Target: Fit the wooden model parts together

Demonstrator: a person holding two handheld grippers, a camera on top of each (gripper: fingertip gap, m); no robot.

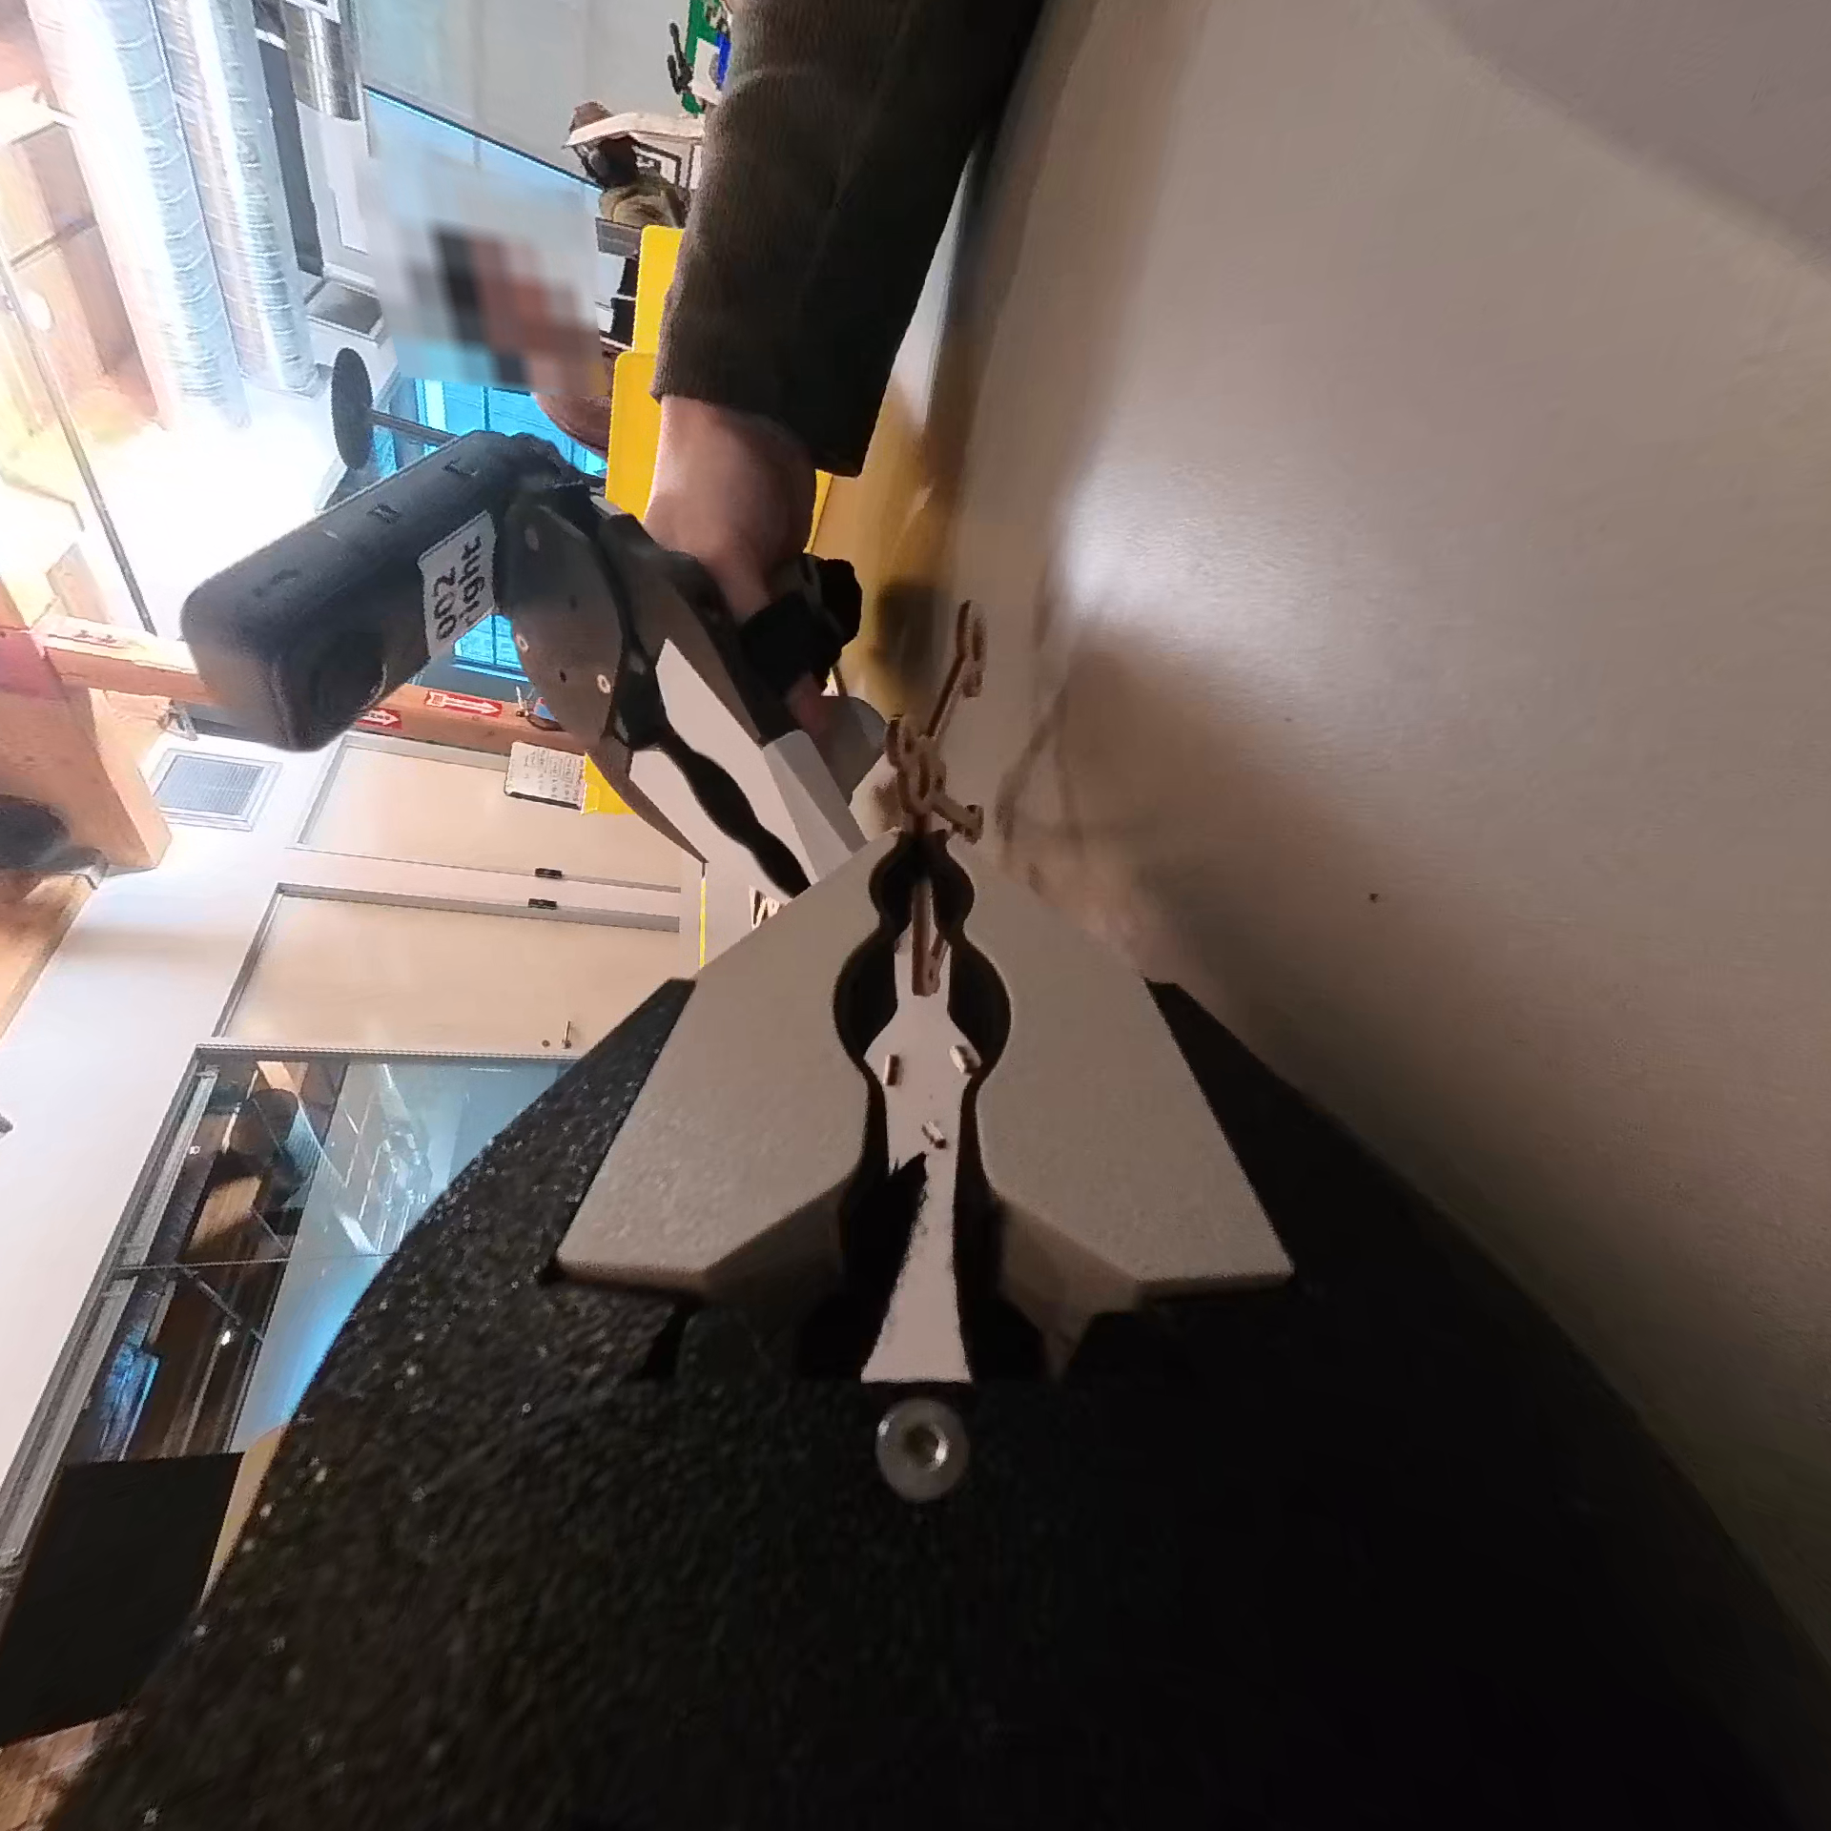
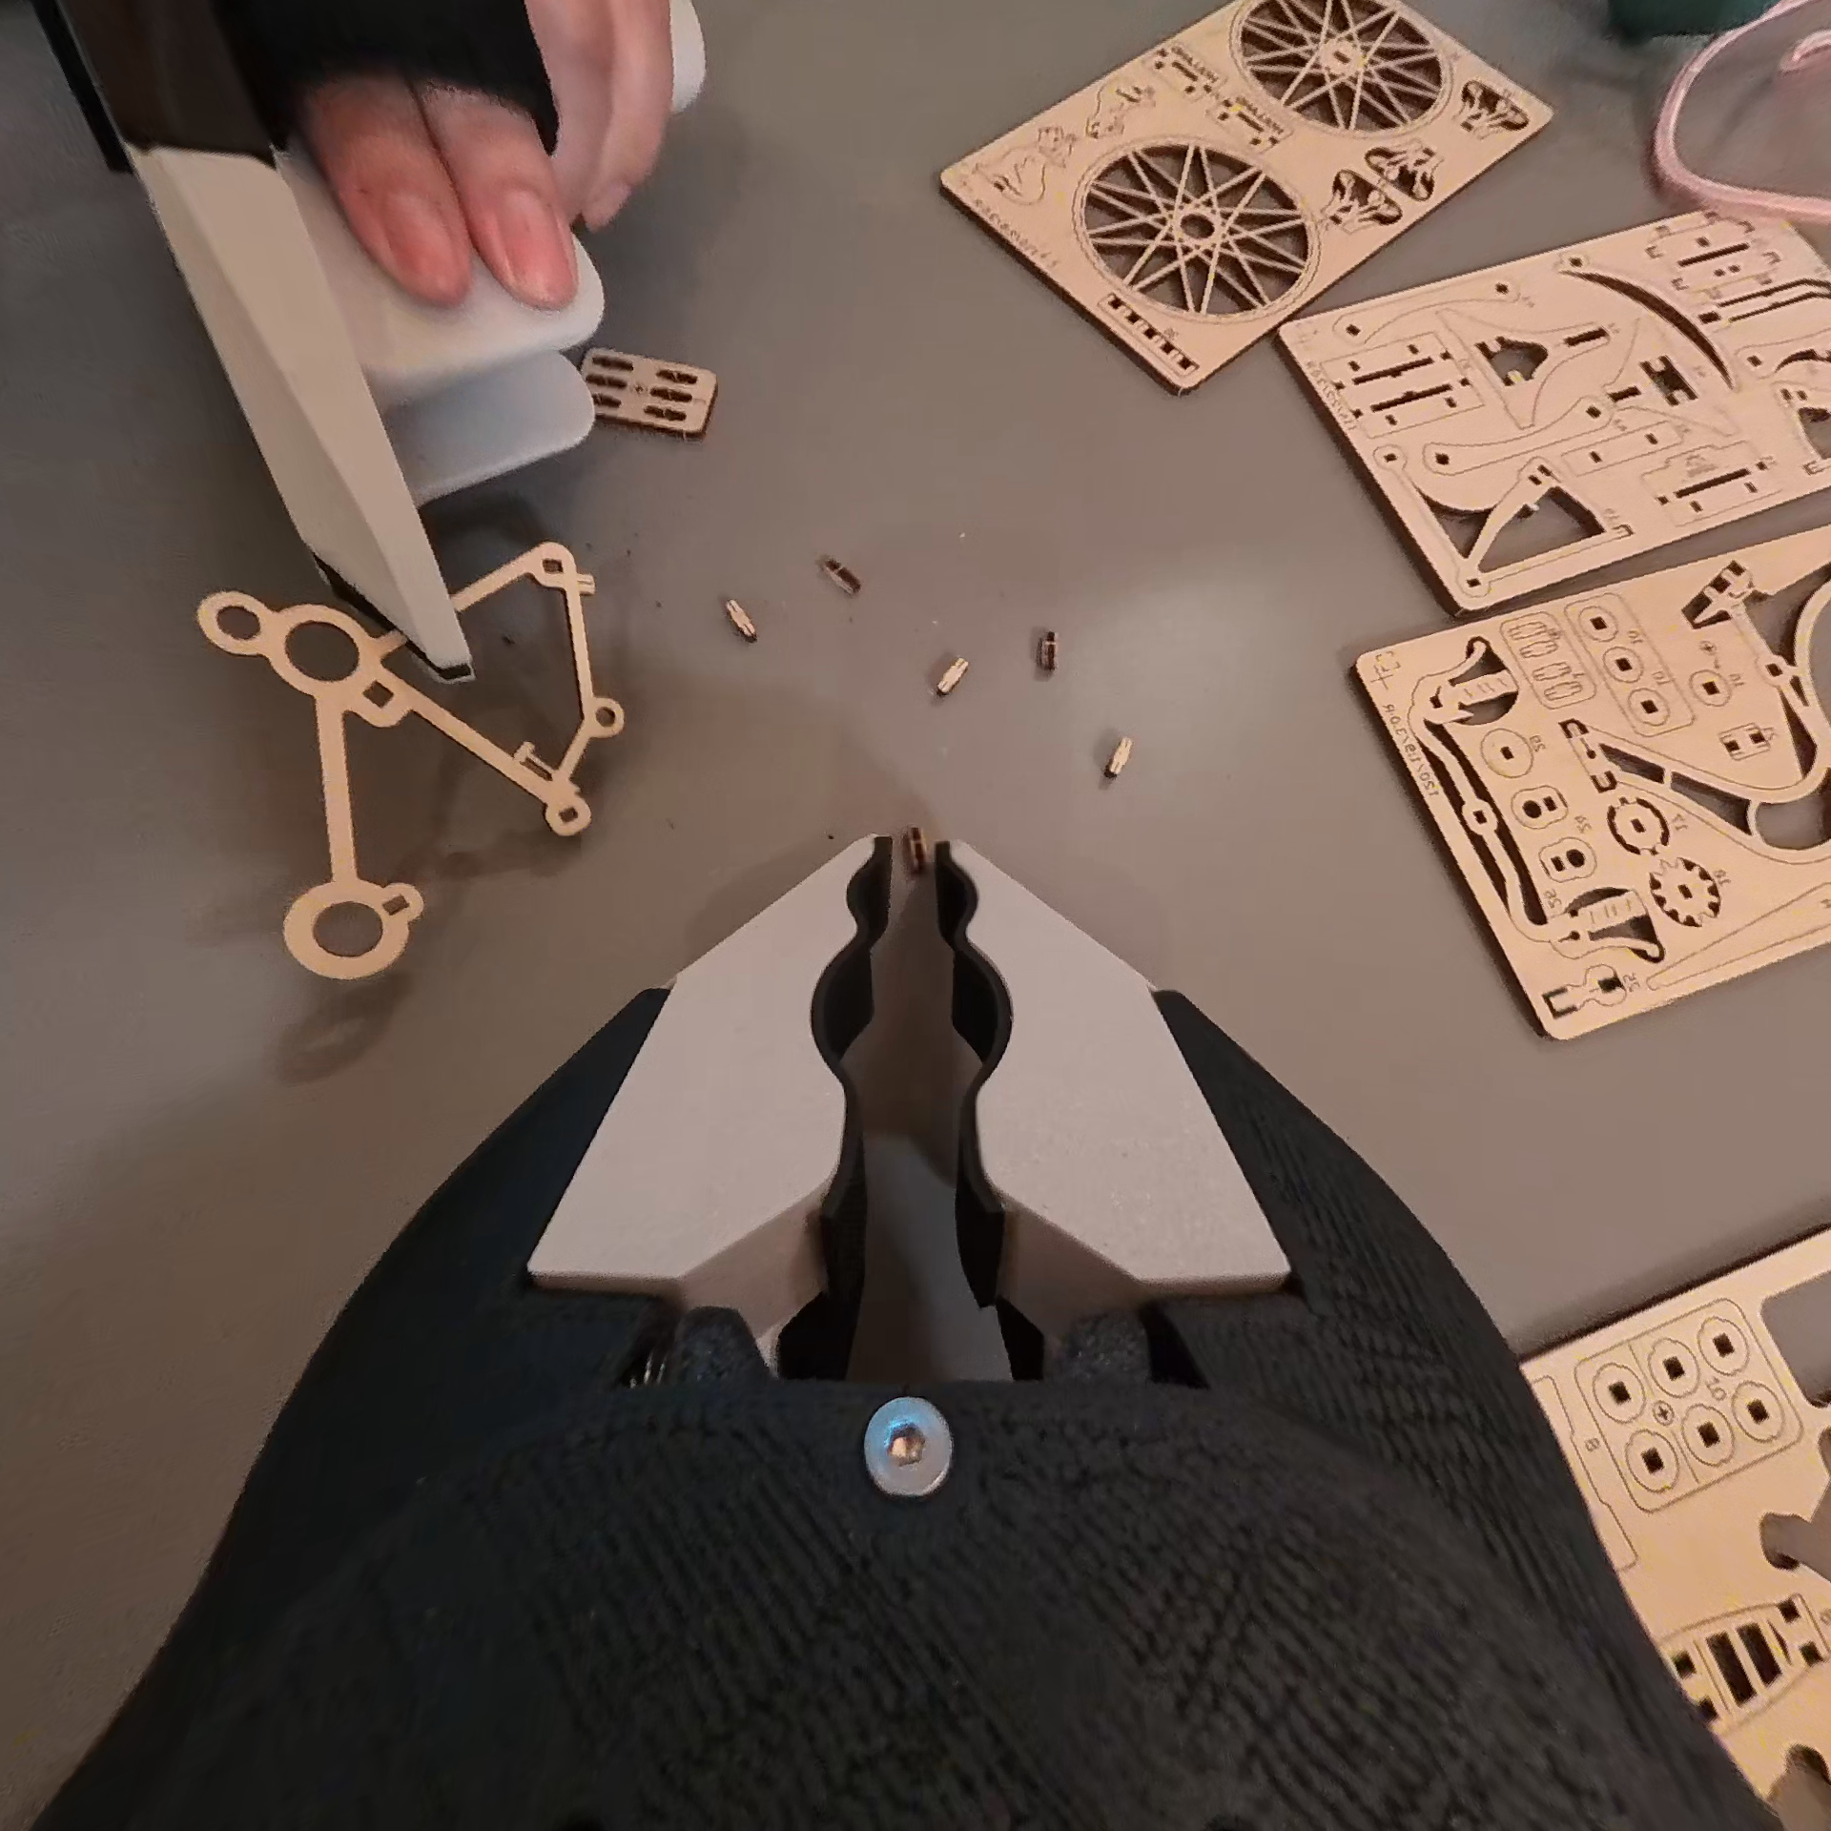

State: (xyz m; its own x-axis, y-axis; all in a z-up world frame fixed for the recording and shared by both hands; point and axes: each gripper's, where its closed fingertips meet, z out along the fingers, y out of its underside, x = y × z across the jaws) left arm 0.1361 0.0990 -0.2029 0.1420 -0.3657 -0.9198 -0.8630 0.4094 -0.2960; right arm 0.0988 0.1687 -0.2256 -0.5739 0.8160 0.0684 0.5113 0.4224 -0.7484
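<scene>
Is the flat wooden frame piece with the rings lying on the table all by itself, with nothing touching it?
No. In the right wrist view, the left gripper pinches the wooden frame piece at a strut near its large ring.

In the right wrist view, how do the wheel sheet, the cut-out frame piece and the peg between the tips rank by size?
1. Wheel sheet, largest.
2. Frame piece, though its nearness makes this less sure.
3. Peg between the right hand-held gripper tips, clearly smallest.
</scene>
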